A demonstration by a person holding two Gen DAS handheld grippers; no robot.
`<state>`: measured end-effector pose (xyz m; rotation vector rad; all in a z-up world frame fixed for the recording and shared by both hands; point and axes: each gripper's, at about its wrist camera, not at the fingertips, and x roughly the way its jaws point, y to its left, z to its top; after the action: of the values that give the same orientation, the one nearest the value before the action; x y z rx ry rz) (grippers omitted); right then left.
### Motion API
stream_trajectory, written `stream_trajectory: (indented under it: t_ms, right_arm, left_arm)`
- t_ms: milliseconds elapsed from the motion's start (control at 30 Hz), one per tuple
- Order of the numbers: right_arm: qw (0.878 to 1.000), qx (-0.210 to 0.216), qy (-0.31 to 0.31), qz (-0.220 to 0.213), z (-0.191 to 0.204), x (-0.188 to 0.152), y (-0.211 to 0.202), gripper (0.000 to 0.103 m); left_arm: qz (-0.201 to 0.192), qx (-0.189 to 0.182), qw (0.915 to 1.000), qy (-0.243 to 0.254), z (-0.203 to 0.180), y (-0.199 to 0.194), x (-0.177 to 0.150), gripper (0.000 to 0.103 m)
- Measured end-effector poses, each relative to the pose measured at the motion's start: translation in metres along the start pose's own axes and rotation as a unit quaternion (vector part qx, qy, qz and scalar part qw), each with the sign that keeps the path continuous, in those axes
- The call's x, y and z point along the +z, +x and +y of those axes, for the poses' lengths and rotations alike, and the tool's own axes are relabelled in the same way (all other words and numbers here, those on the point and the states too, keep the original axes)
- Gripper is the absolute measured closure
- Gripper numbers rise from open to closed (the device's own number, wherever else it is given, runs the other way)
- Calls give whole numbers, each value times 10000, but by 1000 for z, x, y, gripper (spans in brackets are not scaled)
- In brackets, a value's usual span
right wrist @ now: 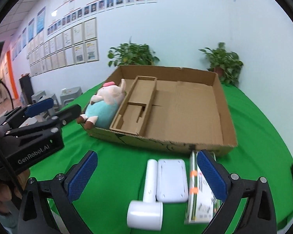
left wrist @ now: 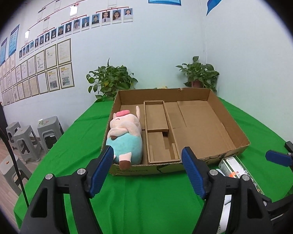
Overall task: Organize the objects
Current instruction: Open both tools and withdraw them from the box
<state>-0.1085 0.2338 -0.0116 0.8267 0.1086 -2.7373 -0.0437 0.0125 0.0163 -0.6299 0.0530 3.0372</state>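
A shallow cardboard box (left wrist: 230, 130) (right wrist: 222, 105) with a narrow inner divider lies on the green table. A pink and teal plush pig (left wrist: 125, 136) (right wrist: 105, 107) lies in its left compartment. My left gripper (left wrist: 148, 156) is open and empty, just in front of the pig; it also shows in the right wrist view (right wrist: 54, 107). My right gripper (right wrist: 146, 167) is open and empty above a white hammer-shaped device (right wrist: 148, 198), a white flat case (right wrist: 171, 179) and a green and white packet (right wrist: 199, 200) (left wrist: 238, 171) on the cloth.
The table's green cloth (left wrist: 138, 200) ends at the near and side edges. Two potted plants (left wrist: 111, 80) (left wrist: 201, 74) stand behind the box. Grey stools (left wrist: 27, 136) stand on the floor to the left.
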Motion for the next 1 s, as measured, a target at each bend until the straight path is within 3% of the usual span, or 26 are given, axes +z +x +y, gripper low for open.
stream_trajectory:
  t_ms: [267,400,533,633,700,1000]
  right_arm:
    - [9992,-289,292,15,-5,-24,-28,1]
    - [9988,-331,359,26,-7,-28,-31,1]
    - [9990,-310,304,47,-6,-30,-30,1]
    - [9991,-287,280,103,-7,-31,-24,1]
    - [9992,-240,302,143,-10,-31,-19,1]
    - [9985,-126,455,273,-30,-40,1,1]
  left_arm:
    - [-537,-254,9978,-297,4,-23,-7,31]
    - [-492,-380,9976,-315,4,-21,-7,31]
    - [-718,-104,9973,-58,-4,-25,-13,31]
    - [-632,-152,9978,87,-9,-22,-14,29]
    - [-533,-149,9983,179,-13,-18,-14,19]
    - [-19,-327,9995,12,-19,9,-15,19]
